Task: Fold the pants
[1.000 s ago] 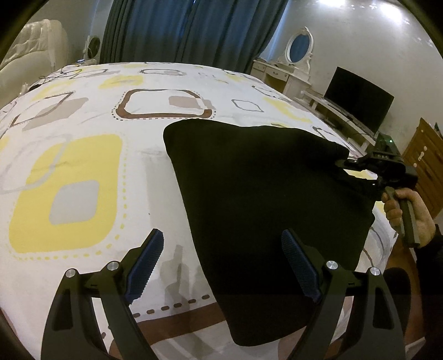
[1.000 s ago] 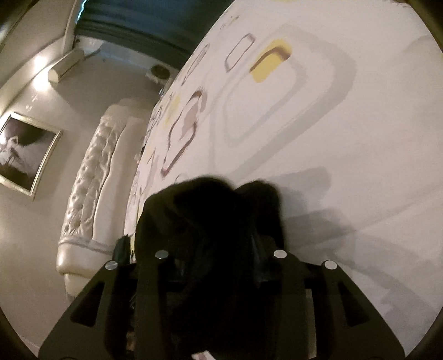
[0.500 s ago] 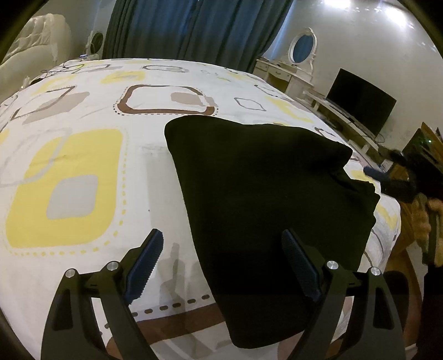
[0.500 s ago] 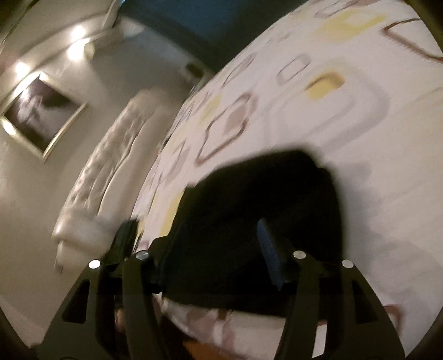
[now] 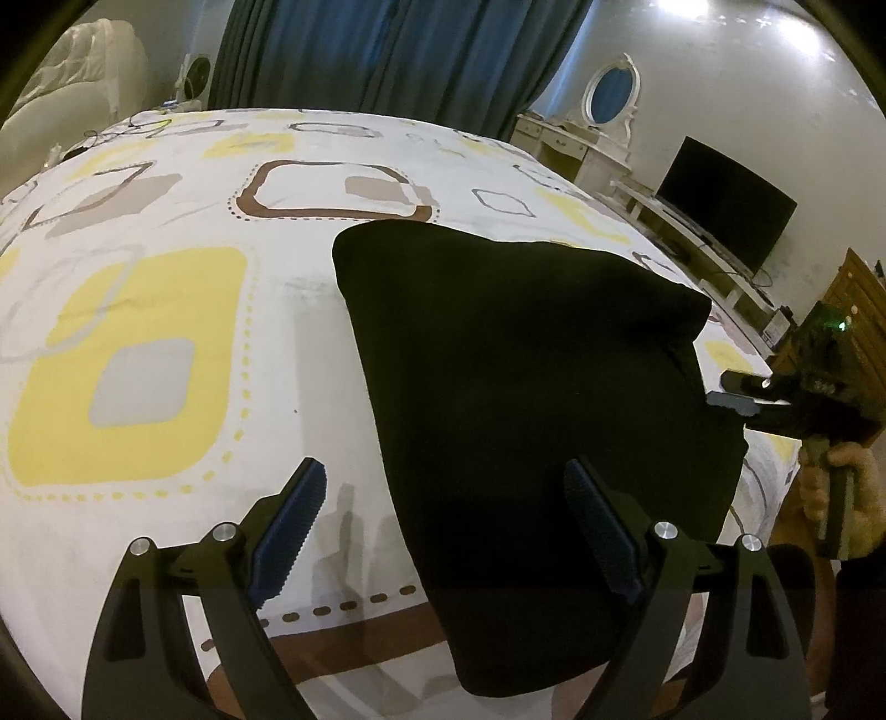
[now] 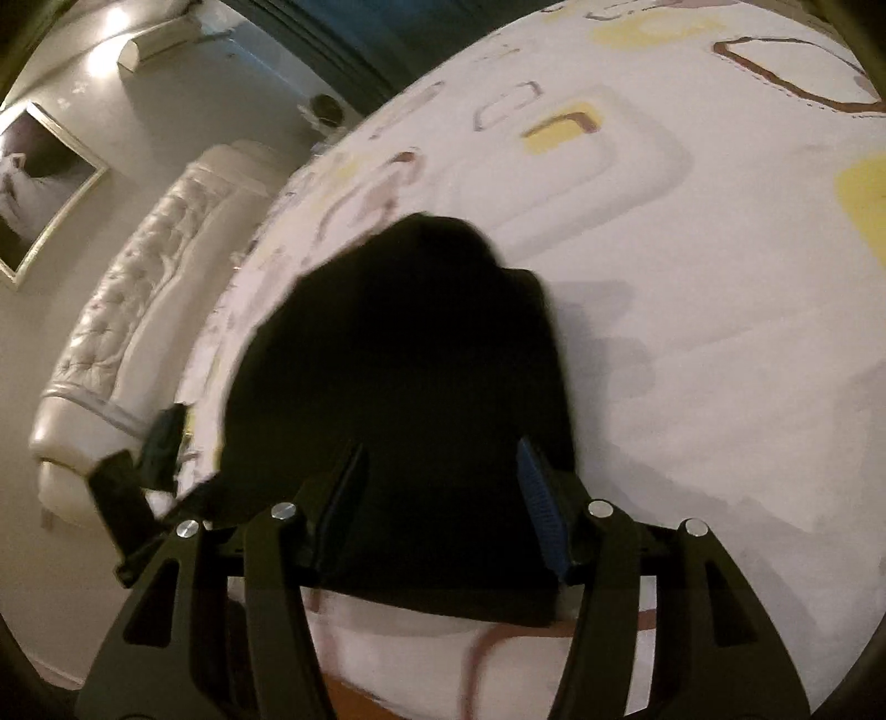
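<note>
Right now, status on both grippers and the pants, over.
Left gripper open, empty. Right gripper jaws just opened, clear of cloth. Black pants folded flat on the bed. Nothing in the way.

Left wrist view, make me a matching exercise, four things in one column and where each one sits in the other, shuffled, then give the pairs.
Things:
1. pants
2. TV
3. mirror
4. curtain

Places:
A. on the white dresser
B. behind the bed's far end
C. folded on the bed
D. on the low stand by the right wall

Pairs: 1-C, 2-D, 3-A, 4-B
</note>
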`<state>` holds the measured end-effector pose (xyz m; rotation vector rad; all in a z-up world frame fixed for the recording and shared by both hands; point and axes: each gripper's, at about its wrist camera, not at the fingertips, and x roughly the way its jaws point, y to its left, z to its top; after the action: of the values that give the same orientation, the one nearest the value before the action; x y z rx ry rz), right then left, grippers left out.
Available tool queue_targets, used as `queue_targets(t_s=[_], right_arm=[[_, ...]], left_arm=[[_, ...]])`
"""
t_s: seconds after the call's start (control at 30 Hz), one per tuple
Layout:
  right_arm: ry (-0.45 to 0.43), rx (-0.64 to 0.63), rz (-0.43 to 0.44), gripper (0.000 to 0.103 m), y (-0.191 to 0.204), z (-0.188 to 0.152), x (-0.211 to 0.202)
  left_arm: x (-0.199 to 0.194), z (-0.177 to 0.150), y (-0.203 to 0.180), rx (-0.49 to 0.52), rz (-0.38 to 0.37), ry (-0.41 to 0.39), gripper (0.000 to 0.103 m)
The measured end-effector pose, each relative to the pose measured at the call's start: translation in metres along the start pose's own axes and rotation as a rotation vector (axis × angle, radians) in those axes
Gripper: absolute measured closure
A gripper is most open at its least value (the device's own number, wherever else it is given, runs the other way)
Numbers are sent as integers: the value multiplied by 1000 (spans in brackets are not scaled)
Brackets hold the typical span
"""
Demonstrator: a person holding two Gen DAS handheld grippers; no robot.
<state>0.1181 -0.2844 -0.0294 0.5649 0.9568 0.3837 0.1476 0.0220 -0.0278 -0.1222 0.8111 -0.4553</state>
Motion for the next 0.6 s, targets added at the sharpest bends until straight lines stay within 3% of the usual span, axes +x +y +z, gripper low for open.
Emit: queue_targets(t_s=[0.1,0.23,0.47,0.6], right_arm=[[-7,3,16,44,-6,-3,-3],[-36,38,11,23,-12,-6,-16],[-70,133,50,19,-43,0,-35],[-42,183,91,19,-54,1,-27]], left_arm=[[0,0,0,-2,-2,3,16],[-6,1,1,-4,9,-10,16],[-28,14,15,-20,37,-56,16],[-21,21,29,-57,12,-21,16]])
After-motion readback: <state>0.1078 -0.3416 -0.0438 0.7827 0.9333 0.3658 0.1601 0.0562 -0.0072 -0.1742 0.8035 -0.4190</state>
